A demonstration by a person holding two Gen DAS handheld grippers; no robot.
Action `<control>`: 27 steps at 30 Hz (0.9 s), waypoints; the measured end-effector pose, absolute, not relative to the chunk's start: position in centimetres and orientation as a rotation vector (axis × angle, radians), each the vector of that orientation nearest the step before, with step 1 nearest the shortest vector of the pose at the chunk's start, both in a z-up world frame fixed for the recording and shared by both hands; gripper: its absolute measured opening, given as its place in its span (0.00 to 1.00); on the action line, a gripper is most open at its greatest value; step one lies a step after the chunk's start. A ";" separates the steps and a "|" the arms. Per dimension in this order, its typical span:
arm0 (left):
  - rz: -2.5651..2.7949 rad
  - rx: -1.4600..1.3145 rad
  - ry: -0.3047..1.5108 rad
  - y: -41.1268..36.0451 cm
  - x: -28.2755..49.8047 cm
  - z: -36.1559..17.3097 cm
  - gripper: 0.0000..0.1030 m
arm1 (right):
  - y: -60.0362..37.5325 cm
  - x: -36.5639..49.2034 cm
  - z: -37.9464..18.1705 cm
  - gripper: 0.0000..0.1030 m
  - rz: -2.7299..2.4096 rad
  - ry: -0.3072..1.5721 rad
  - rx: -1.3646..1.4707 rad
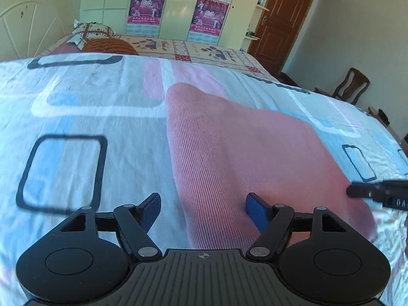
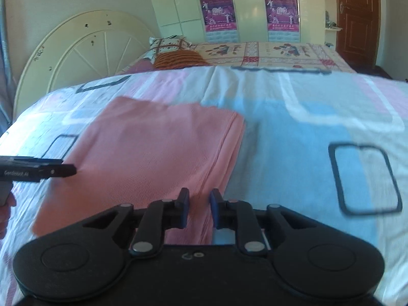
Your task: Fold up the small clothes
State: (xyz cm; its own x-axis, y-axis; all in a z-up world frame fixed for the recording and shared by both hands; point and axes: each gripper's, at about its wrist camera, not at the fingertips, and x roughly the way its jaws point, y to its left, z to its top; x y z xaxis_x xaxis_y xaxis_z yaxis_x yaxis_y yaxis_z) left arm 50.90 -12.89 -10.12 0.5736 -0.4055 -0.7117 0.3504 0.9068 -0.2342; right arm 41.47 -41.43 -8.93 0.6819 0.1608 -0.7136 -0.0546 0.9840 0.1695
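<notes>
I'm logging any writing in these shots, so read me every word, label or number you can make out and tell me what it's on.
"Genrobot.AI", roughly, white print on the side of the left tongs; slightly blurred.
"DA", cut off at the frame edge, on the right tongs.
Posters on the wardrobe doors: a line of print, too small and blurred to read.
Nothing readable on the pink garment or the bedsheet.

Daylit room, soft motion blur
Fisheye bends the edges; bedspread [image 1: 76, 97] prints smear; wardrobe [image 2: 178, 0] doors show mild glare.
</notes>
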 end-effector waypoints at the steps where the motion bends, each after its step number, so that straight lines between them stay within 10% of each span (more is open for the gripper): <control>1: -0.436 -0.072 0.857 -12.8 50.2 -10.2 0.71 | -41.2 40.5 -9.1 0.13 0.123 0.815 0.131; 27: -0.324 -0.018 0.881 -13.6 50.4 -10.4 0.82 | -40.6 42.2 -10.6 0.16 0.049 0.871 0.131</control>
State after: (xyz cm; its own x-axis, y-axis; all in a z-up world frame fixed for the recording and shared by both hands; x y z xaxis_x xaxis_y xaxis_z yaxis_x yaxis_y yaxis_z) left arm 50.42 -13.64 -10.38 0.5910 -0.2861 -0.7542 0.2711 0.9511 -0.1483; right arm 42.24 -40.61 -10.58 0.6437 0.0962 -0.7592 0.0105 0.9909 0.1344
